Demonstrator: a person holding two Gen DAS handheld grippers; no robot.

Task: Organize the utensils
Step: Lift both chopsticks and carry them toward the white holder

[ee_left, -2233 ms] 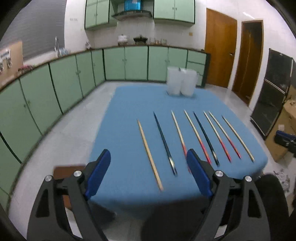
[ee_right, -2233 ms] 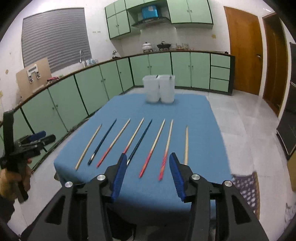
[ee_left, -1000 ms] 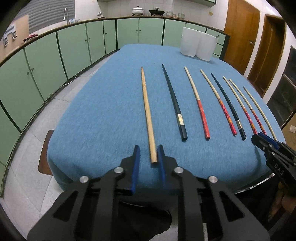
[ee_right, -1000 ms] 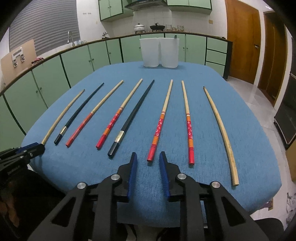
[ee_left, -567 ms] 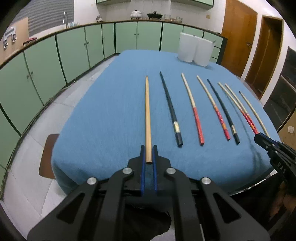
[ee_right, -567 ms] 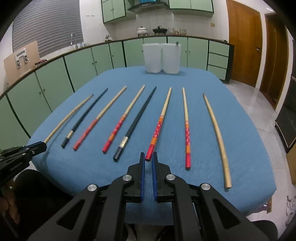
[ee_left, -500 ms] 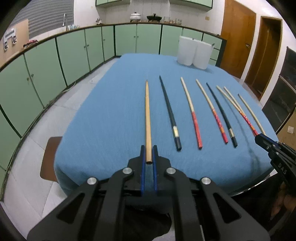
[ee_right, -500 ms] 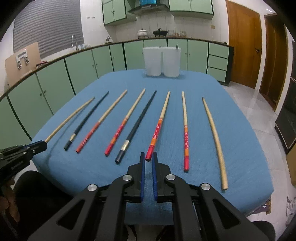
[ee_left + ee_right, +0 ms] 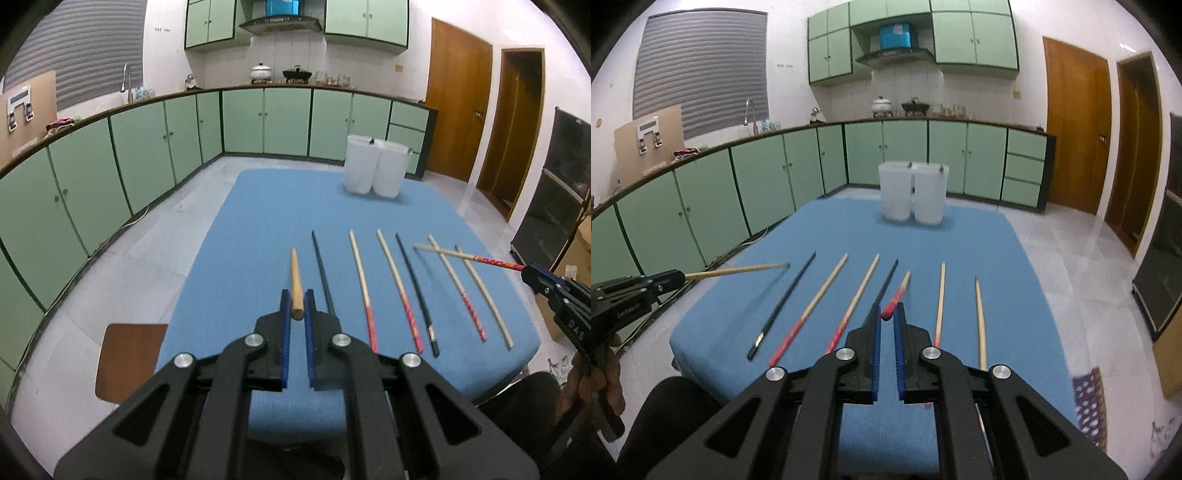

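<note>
My left gripper is shut on the thick end of a plain wooden chopstick and holds it lifted above the blue table; it also shows in the right wrist view. My right gripper is shut on the red end of a red-patterned chopstick, also lifted; it shows in the left wrist view crossing over others. Several chopsticks lie in a row on the cloth, among them a black one. Two white containers stand at the table's far end.
Green kitchen cabinets curve along the left and back. A brown board lies on the floor left of the table. Wooden doors are at the right. A patterned mat lies on the floor at right.
Both grippers have risen and tilted up from the table's near edge, each lifting its chopstick off the cloth. The other chopsticks have not moved.
</note>
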